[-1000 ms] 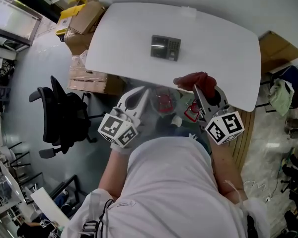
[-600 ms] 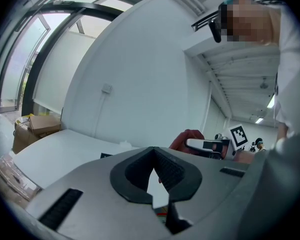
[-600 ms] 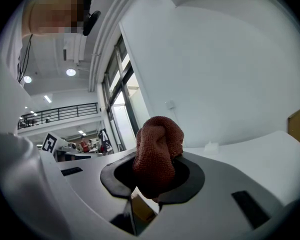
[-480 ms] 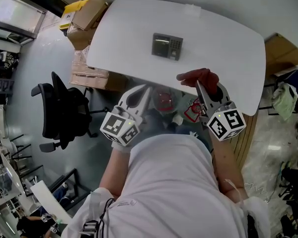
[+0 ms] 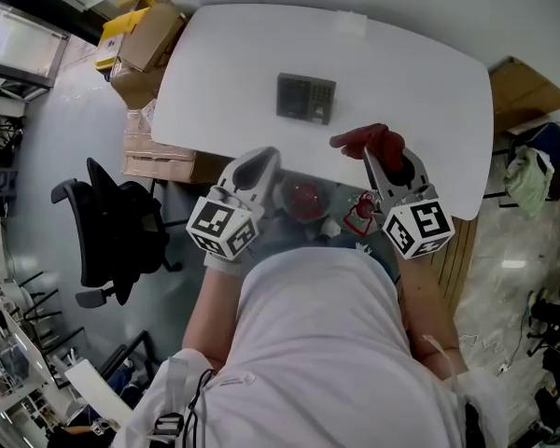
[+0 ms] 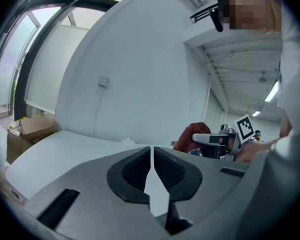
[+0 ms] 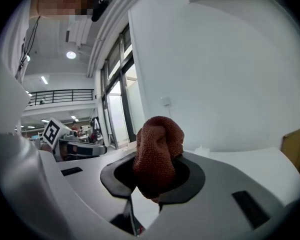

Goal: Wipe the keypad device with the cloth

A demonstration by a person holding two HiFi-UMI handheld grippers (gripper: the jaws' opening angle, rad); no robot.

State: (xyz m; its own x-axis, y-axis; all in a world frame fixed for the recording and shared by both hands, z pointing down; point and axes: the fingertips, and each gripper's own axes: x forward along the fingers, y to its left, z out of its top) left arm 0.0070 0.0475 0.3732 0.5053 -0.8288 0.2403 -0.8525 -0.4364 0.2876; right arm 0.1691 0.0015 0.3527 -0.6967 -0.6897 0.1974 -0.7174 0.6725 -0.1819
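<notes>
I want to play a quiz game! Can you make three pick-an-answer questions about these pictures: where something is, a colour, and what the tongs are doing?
1. Where is the keypad device?
A. on the white table
B. in a drawer
C. on a shelf

2. What colour is the cloth?
A. blue
B. reddish brown
C. yellow

3. What are the left tongs doing?
A. holding the cloth
B. wide open
C. shut, holding nothing

Answers: 1 A, it lies flat on the tabletop; 2 B, the right tongs pinch a reddish-brown wad; 3 C, their jaws meet with nothing between.
</notes>
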